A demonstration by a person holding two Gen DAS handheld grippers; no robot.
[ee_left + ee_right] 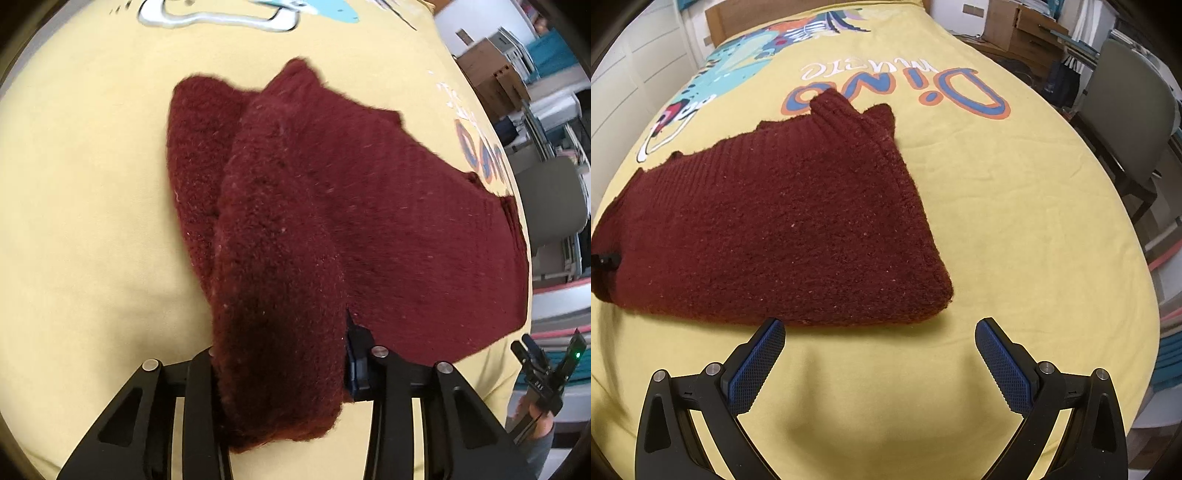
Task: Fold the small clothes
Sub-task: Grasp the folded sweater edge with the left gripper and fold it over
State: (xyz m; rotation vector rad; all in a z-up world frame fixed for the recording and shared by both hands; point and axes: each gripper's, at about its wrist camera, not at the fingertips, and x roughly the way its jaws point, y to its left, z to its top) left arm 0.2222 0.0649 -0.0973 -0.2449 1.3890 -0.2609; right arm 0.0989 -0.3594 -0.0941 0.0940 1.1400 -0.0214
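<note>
The maroon knit sweater (332, 206) lies partly folded on the yellow dinosaur-print sheet (92, 221); thick, soft and floppy, best taken by a doubled edge. The left gripper (280, 373) is clamped on a raised fold, clearest in its own view; the right gripper (879, 354) gapes empty

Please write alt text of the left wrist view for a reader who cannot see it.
The left hand-held gripper is shut on a fold of a dark red knitted garment, which lies on a yellow printed sheet.
</note>
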